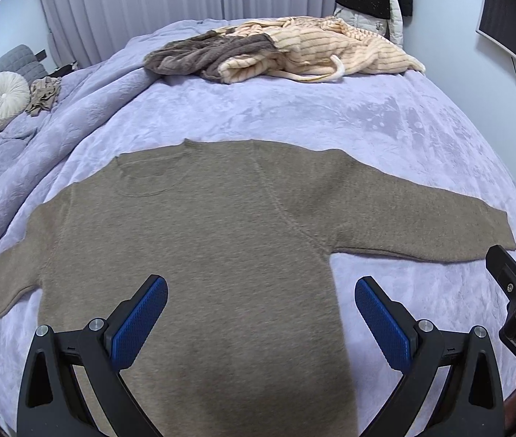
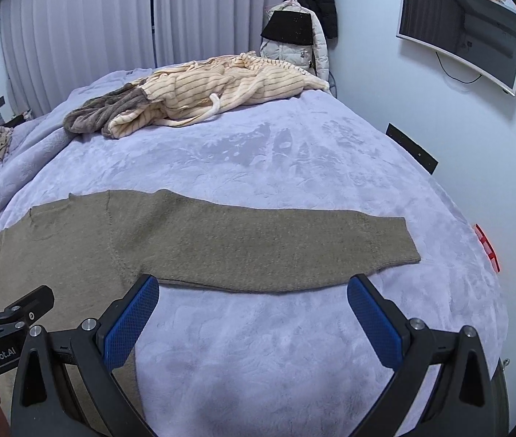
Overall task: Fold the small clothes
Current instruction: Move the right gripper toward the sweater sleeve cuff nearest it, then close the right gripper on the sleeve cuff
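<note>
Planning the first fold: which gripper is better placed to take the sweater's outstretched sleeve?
Right gripper: open, just before the sleeve. Left gripper hovers over the sweater's body.

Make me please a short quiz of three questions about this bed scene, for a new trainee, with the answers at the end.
1. True or false: the sweater lies flat on the blanket with both sleeves spread out.
2. Which gripper looks over the body of the sweater? A) left gripper B) right gripper
3. Fill in: the striped garment lies in a ____ at the far side of the bed, not folded.

Key:
1. True.
2. A. The right gripper looks over bare blanket just below the sleeve.
3. Heap, partly over a grey-brown garment.

Both grippers are open and hold nothing.
</note>
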Available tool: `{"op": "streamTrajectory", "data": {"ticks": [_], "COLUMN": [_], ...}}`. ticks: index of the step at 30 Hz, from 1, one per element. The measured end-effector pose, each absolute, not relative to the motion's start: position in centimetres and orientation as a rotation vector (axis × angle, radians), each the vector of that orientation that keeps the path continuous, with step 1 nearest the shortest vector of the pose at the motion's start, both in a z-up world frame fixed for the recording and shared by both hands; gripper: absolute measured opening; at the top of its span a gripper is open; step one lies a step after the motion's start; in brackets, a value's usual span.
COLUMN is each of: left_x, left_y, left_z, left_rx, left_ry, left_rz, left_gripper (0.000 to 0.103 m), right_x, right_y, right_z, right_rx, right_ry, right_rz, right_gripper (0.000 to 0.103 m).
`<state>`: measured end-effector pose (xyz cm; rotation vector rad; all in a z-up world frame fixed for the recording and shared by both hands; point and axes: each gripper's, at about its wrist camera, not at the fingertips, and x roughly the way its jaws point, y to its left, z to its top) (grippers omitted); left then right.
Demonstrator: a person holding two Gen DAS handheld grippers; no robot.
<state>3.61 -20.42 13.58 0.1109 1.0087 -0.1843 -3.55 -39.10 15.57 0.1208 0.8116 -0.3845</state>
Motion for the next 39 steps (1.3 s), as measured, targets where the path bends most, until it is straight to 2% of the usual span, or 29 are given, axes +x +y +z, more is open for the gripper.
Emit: {"op": "streamTrajectory", "data": {"ticks": [20,30,35,38,39], "left_x": [7.6,8.4,8.9,9.7,9.9], "left_y": [-30.2,-32.2,-32.0,-31.6,-31.4], "left_z": [9.4,7.2,6.5,6.2,6.1], "left_rx": [0.163,0.185,0.196,0.191,0.186], "left_ry": [1.09,1.127,1.134,1.139,1.142], "left_rz": [-0.241,-0.25,-0.236,-0.221,-0.219], "left_gripper": [0.103,0.103,0.103,0.103,0.103], "right_x": [-2.0,-0.8,1.1,2.2,2.4], "right_y": [-50.6,-56.6,-58.9,-59.8,-59.9], "right_z": [10.3,4.4,3.8,4.0,4.0], "right_rx": [0.181,0.407,0.442,0.444,0.439], "right_ry": [0.889,0.97,0.912,0.889,0.884], "right_rz": [-0.557,-0.54,-0.539,-0.523,-0.516], "right_gripper": [0.103,0.103,0.103,0.092,0.081]}}
